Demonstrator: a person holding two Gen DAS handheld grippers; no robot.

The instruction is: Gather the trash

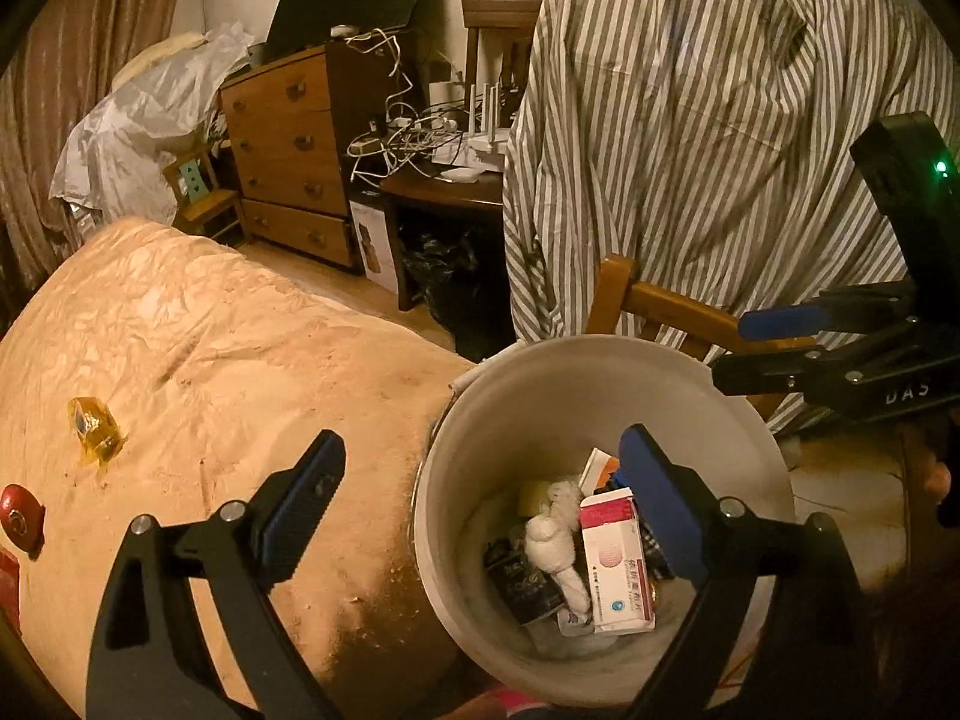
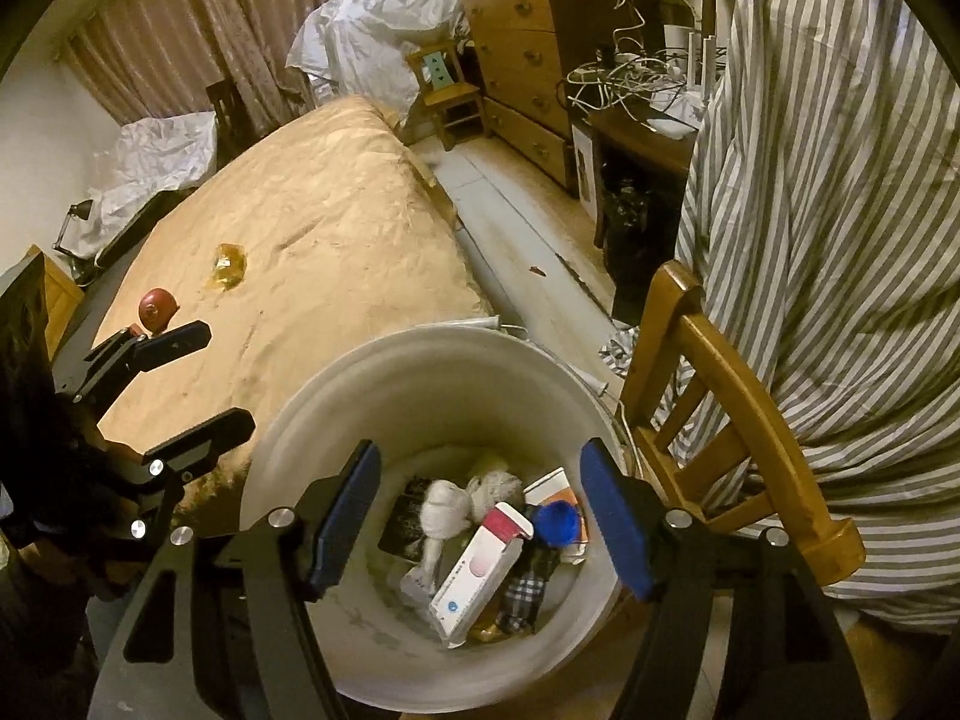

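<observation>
A white bin (image 1: 600,351) (image 2: 432,341) stands beside the bed and holds trash: a pink-and-white box (image 1: 615,564) (image 2: 480,570), a white wad (image 1: 555,531) (image 2: 450,507), a black packet (image 2: 405,525) and a blue round piece (image 2: 558,522). My left gripper (image 1: 480,441) (image 2: 213,378) is open, with one finger over the bed and the other over the bin, nothing between them. Above the bin's mouth my right gripper (image 2: 480,450) (image 1: 757,348) is open and holds nothing. On the bed cover lie a yellow wrapper (image 1: 93,435) (image 2: 227,264) and a red round object (image 1: 21,516) (image 2: 157,306).
A wooden chair (image 2: 738,396) draped with a striped shirt (image 1: 690,120) stands right of the bin. Beyond are a chest of drawers (image 1: 288,138), a desk with tangled cables (image 1: 408,132), a black bag (image 1: 444,276) under it, and plastic sheeting (image 1: 138,114).
</observation>
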